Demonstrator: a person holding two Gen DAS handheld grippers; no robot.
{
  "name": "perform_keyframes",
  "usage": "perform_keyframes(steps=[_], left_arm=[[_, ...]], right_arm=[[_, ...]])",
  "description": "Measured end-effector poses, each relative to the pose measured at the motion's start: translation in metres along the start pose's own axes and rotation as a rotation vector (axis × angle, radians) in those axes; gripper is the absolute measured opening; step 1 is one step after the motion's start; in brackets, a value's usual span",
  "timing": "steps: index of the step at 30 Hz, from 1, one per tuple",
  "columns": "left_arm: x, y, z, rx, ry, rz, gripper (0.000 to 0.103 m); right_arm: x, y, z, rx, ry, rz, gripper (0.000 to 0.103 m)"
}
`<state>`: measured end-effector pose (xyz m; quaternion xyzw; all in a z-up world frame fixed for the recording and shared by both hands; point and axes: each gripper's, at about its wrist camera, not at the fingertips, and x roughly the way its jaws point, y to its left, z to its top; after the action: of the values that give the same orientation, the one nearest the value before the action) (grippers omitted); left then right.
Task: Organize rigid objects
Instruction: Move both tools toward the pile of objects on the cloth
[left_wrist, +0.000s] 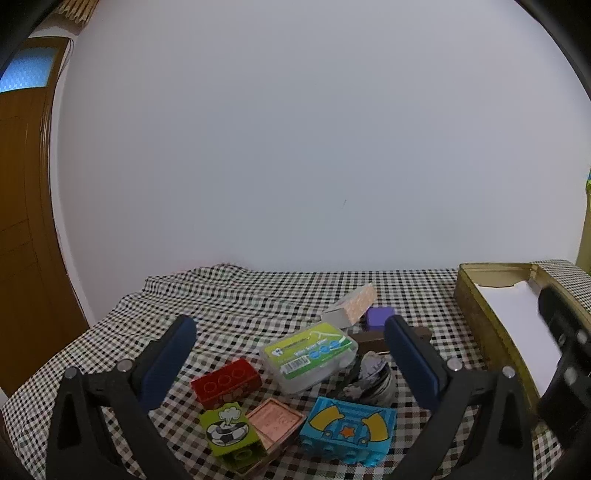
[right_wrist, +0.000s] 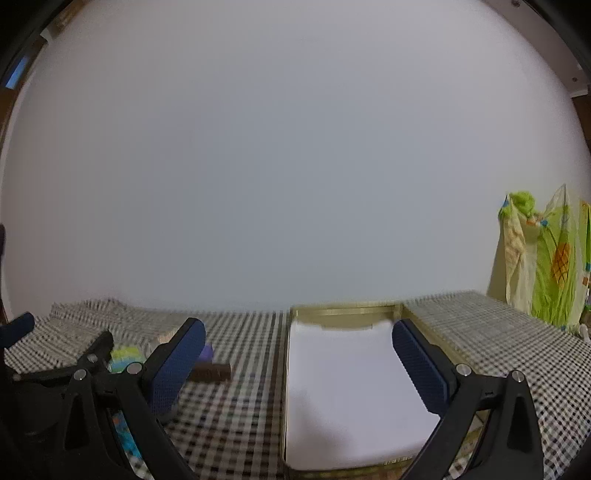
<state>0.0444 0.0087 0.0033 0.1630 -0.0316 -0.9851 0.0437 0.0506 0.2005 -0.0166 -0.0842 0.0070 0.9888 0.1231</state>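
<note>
Checked cloth (left_wrist: 258, 291) lies under both wide-open, slightly down-tilted hand-held grippers.

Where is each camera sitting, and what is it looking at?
Left wrist view: sits on the left claw, open, looking slightly down at a heap of toy blocks like the red block and a floss pick box.
Right wrist view: sits on the right claw, open, looking at the gold tin lined with white paper.
Both show the checkered cloth, the tin and the other claw.
</note>
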Motion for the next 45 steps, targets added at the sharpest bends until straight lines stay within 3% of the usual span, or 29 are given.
perform_keyframes(steps=[4,21,31,45], left_arm=[[0.004,0.003,0.0,-0.028,0.008,-0.004,0.103],[0.015,0.005,-0.002,-0.078,0.041,0.021,0.103],[0.015,0.014,-0.002,-0.102,0.06,0.013,0.103],[0.021,0.017,-0.002,-0.111,0.09,0.016,0.103]], right_arm=[[0.005,0.0,-0.003,0.005,0.053,0.011,0.103],[-0.016,-0.001,0.003,0.011,-0.038,0.023,0.103],[-0.002,0.007,-0.002,-0.013,0.074,0.057,0.103],[-0.014,0.001,0.0,0.007,0.028,0.082,0.102]])
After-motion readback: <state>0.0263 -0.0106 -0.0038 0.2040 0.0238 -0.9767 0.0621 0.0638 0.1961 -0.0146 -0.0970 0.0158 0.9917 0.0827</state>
